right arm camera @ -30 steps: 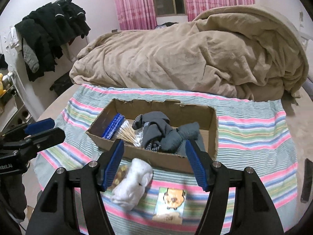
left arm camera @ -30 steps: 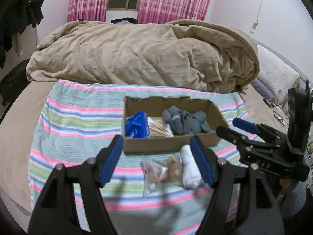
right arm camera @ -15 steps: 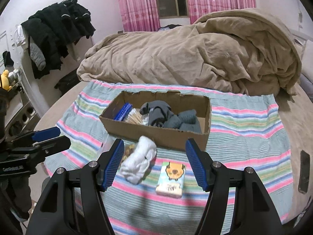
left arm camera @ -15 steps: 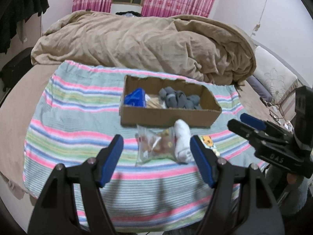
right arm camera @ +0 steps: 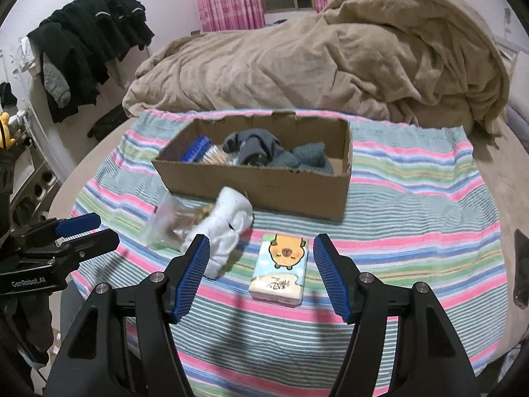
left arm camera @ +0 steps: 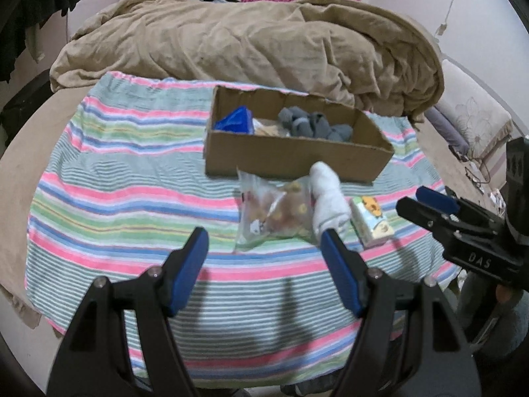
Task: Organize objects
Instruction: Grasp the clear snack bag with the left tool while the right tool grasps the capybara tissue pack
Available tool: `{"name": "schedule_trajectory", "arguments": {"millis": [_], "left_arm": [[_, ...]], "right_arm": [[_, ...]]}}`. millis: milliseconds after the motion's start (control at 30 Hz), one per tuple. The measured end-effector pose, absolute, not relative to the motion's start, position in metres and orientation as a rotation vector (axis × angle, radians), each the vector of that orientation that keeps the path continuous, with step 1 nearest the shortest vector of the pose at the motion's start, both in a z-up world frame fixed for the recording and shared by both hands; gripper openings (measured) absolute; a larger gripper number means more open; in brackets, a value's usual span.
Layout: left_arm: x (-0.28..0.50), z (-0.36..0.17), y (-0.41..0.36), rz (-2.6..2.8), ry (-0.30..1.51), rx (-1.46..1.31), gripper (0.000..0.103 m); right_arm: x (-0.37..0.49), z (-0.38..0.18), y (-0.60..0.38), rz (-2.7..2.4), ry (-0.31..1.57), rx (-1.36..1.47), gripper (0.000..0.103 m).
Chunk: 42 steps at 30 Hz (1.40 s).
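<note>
A cardboard box (left arm camera: 291, 155) (right arm camera: 264, 183) sits on a striped cloth and holds grey socks (left arm camera: 314, 125) (right arm camera: 264, 150), a blue pack (left arm camera: 234, 120) and wooden sticks. In front of it lie a clear snack bag (left arm camera: 274, 211) (right arm camera: 167, 223), a rolled white sock (left arm camera: 327, 198) (right arm camera: 224, 223) and a tissue pack (left arm camera: 372, 220) (right arm camera: 281, 266) with a cartoon animal. My left gripper (left arm camera: 264, 251) is open and empty, just short of the snack bag. My right gripper (right arm camera: 261, 261) is open and empty, its fingers either side of the tissue pack's near end.
A rumpled tan duvet (left arm camera: 251, 39) fills the bed behind the box. Dark clothes (right arm camera: 86, 46) hang at the left wall. The striped cloth (left arm camera: 125, 192) ends near the bed's front edge. A pillow (left arm camera: 472, 119) lies at the right.
Both grippers have pulled back from the box and away from the bed, so the snack bag, white sock and tissue pack now lie farther ahead. Nothing was picked up.
</note>
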<state>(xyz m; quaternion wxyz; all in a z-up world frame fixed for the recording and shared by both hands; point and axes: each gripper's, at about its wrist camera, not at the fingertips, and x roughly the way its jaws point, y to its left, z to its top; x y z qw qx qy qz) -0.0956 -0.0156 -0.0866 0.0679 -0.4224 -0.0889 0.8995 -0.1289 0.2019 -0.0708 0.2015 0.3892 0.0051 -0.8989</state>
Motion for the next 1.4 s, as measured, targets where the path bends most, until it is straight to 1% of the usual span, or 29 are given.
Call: {"name": "schedule_trajectory", "arguments": {"millis": [433,833,867,900,933,967,1000,1033,1100,1167,1200,1233,1400], "left_arm": [[-0.13,-0.128,-0.005,2.67,-0.235,-1.351,0.072],[-0.155,-0.142,0.01,2.642,-0.206,-1.353,0.072],[-0.155,-0.143,0.011,2.644,-0.2,-1.35,0.072],[-0.155,-0.144,0.013,2.645,-0.196,-1.343,0.071],[-0.155,-0.144,0.014,2.645,-0.19,-1.334,0.07],[-0.154,-0.143,0.016,2.643,-0.187,-1.325,0.063],[-0.154,-0.142,0.017,2.634,-0.185,-1.317,0.055],[-0.153,-0.141,0.019,2.628,-0.182,-1.309,0.053],[-0.15,-0.137,0.023,2.641,-0.155,-1.291,0.047],[-0.148,-0.135,0.024,2.642,-0.154,-1.276,0.044],[-0.147,-0.134,0.023,2.643,-0.159,-1.269,0.04],[-0.146,-0.132,0.023,2.646,-0.159,-1.26,0.038],[-0.141,-0.127,0.023,2.655,-0.161,-1.245,0.036]], "right_arm": [[-0.153,-0.117,0.203,-2.472,0.002,1.212,0.068],[-0.164,-0.139,0.199,-2.423,0.0,1.274,0.068],[-0.164,-0.14,0.199,-2.418,0.001,1.278,0.067],[-0.164,-0.141,0.198,-2.416,0.006,1.278,0.064],[-0.163,-0.141,0.198,-2.421,0.013,1.274,0.057],[-0.163,-0.141,0.198,-2.424,0.015,1.273,0.053],[-0.162,-0.141,0.199,-2.424,0.01,1.272,0.052],[-0.161,-0.141,0.2,-2.425,0.003,1.271,0.049],[-0.16,-0.139,0.203,-2.429,-0.005,1.269,0.049],[-0.159,-0.136,0.204,-2.435,-0.006,1.266,0.049],[-0.158,-0.134,0.205,-2.438,-0.008,1.261,0.049],[-0.157,-0.132,0.206,-2.441,-0.008,1.257,0.049],[-0.152,-0.12,0.212,-2.461,-0.012,1.224,0.049]]}}
